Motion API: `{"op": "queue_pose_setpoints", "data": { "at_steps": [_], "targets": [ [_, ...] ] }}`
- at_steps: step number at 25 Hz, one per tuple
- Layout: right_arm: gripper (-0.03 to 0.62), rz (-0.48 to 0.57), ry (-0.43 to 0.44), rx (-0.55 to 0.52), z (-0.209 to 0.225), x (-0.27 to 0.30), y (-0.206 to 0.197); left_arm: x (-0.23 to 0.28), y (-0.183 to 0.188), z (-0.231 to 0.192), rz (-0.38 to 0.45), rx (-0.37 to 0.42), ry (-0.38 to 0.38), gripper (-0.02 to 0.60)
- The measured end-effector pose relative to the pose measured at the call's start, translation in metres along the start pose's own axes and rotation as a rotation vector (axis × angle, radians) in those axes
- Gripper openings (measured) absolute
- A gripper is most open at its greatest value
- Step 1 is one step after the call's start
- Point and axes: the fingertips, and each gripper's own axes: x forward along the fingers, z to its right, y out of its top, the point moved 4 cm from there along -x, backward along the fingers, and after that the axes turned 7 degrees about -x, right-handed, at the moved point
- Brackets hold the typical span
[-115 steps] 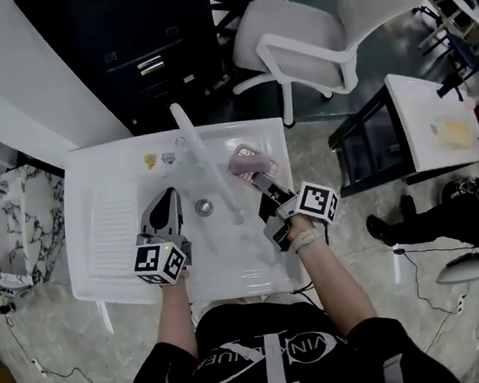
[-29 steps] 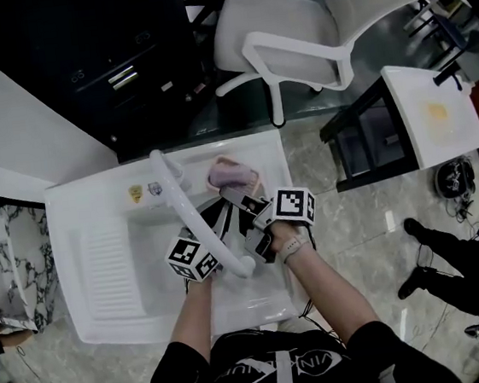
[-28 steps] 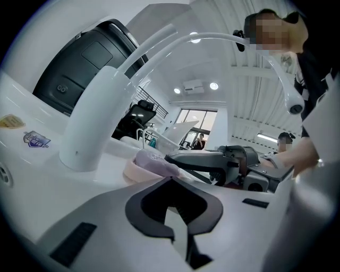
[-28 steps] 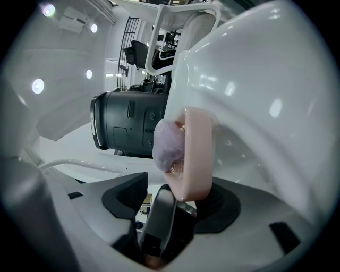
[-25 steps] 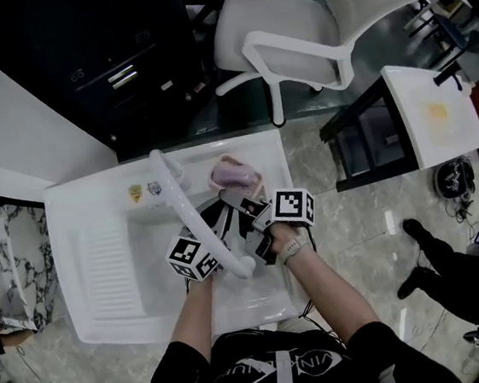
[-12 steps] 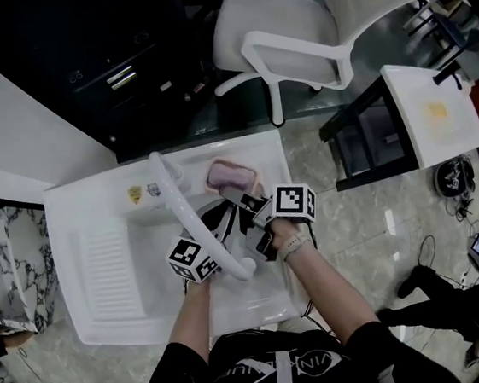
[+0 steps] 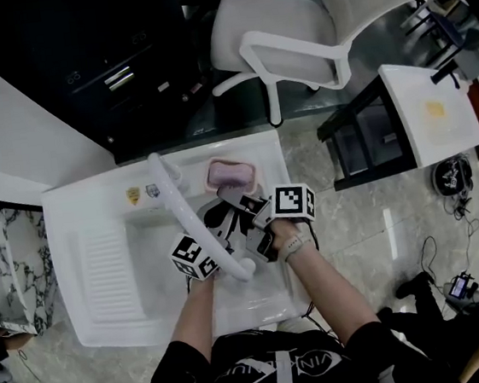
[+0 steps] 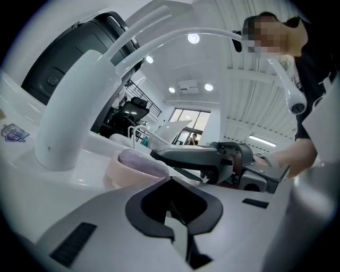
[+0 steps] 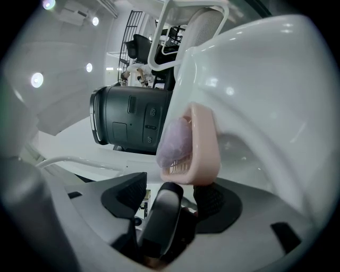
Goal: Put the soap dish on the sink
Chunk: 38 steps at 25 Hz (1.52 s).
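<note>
The pink soap dish (image 7: 232, 175) with a purple soap bar lies on the back ledge of the white sink (image 7: 95, 203), right of the faucet base. My right gripper (image 7: 230, 199) points at it from the basin side. Its jaws are opening and the pads stand just off the dish's near edge. In the right gripper view the dish (image 9: 199, 143) sits directly ahead of that gripper (image 9: 169, 194). My left gripper (image 7: 218, 217) is shut and empty beside it, under the curved faucet (image 7: 186, 214). The left gripper (image 8: 171, 183) faces the dish (image 8: 130, 170).
The long white faucet spout arches over both grippers and the basin. A ridged drainboard (image 7: 106, 262) fills the sink's left side. Behind the sink are a black cabinet (image 7: 123, 71) and a white office chair (image 7: 306, 24). A white-topped side table (image 7: 432, 113) stands to the right.
Several seconds ago the right gripper held the dish over the basin's right rim; now it lies on the back ledge. The left gripper has come in beside the right. Little shifted in the last second.
</note>
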Motion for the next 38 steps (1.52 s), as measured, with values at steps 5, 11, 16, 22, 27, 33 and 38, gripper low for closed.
{"op": "queue_pose_setpoints", "data": {
  "at_steps": [5, 11, 16, 22, 27, 33, 38],
  "targets": [
    [0.262, -0.008, 0.000, 0.008, 0.002, -0.001, -0.006, 0.007, -0.004, -0.002, -0.020, 0.005, 0.010, 0.014],
    [0.261, -0.002, 0.006, 0.009, 0.001, -0.003, -0.004, 0.013, 0.004, -0.005, -0.002, -0.010, 0.003, 0.014],
    [0.261, -0.007, 0.015, 0.007, 0.000, -0.004, -0.006, 0.008, 0.004, -0.006, -0.006, -0.009, 0.002, 0.014],
    [0.261, -0.018, -0.005, -0.018, 0.002, -0.004, -0.008, 0.002, 0.005, -0.009, -0.014, 0.005, 0.018, 0.014],
    [0.259, -0.029, -0.008, -0.031, 0.000, -0.005, -0.010, -0.002, 0.005, -0.011, -0.015, 0.005, 0.028, 0.014],
    [0.254, -0.028, 0.007, -0.032, -0.003, -0.007, -0.010, -0.009, 0.009, -0.011, 0.010, -0.013, 0.018, 0.014],
    [0.208, -0.038, 0.022, -0.031, -0.007, -0.006, -0.012, -0.015, 0.013, -0.009, -0.008, -0.012, 0.032, 0.014]
  ]
}}
